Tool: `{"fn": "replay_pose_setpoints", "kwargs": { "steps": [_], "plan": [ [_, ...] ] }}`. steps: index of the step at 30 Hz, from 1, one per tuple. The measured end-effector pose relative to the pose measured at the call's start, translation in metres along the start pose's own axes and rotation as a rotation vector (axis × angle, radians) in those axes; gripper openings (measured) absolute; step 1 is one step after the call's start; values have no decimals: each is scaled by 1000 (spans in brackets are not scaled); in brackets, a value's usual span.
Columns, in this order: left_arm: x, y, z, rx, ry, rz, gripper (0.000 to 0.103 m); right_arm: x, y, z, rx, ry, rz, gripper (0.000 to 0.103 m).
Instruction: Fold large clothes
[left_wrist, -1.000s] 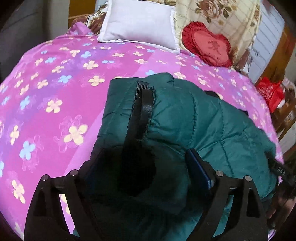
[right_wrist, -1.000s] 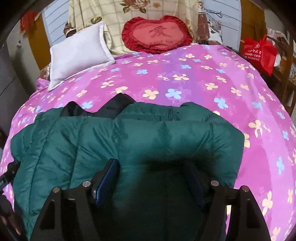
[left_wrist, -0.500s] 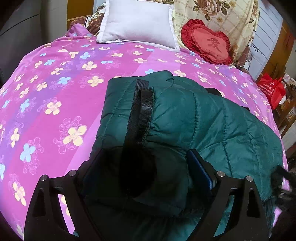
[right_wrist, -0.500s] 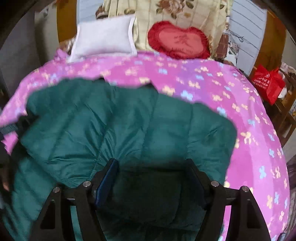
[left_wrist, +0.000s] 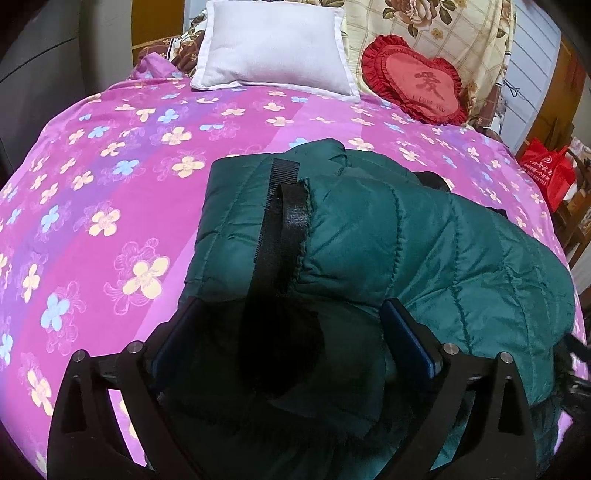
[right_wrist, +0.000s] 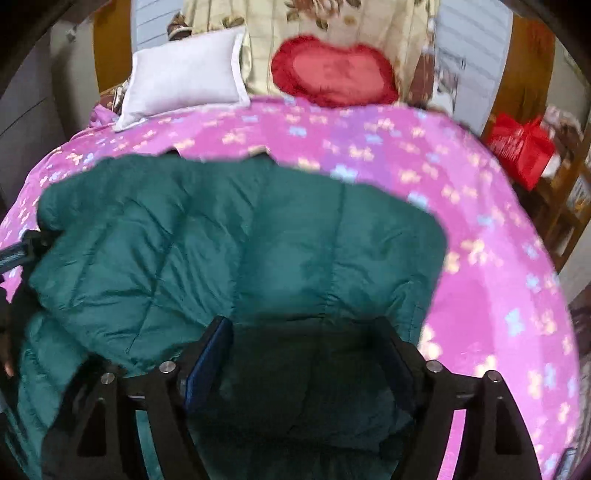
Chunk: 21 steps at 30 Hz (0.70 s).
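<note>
While jacket bulges between jaws, both hand-held grippers just widening, grip unclear.

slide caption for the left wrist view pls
Left tool open over a folded green puffer jacket on a pink floral bedspread.

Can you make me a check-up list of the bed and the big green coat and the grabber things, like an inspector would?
Surface: bed with pink flowered cover, mostly bare around the coat.
Job's things: green puffy coat lying folded over on the cover, a black strap along its edge.
Clutter: white pillow and red heart cushion at the head of the bed, apart from the coat.
Grippers: left gripper and right gripper both have jaws wide, just been opening, coat fabric between them; whether the pads press on it cannot be told.
Cables: nothing seen.
Surroundings: red bag beside the bed, flowered blanket behind the cushions.
</note>
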<state>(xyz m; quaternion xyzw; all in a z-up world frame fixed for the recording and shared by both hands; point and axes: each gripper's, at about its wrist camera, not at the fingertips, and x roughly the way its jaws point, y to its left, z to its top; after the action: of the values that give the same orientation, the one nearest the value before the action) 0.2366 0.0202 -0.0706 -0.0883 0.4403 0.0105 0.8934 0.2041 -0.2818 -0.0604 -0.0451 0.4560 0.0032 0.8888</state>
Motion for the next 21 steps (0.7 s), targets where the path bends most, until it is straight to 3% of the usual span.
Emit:
{"fn": "replay_pose_setpoints", "kwargs": {
  "steps": [4,10,13,16,21],
  "plan": [
    [0,-1,0,-1,4,3,98,0,0,5,-6,6,-7,80],
    [-3,3,-1,-12,-2,-12,98,-37,-2,-2,1,-59,-5,79],
    [-4,2,-2,-17,-5,-6,98,-19,1,-7,-16,-5,-40,80],
    [-9,4,-4,-31,7,-16,98,-9,-1,-7,2,3,-21,80],
    [-34,15,-9,-7,9,-17,98,-37,-7,-11,41,-10,36,80]
  ]
}}
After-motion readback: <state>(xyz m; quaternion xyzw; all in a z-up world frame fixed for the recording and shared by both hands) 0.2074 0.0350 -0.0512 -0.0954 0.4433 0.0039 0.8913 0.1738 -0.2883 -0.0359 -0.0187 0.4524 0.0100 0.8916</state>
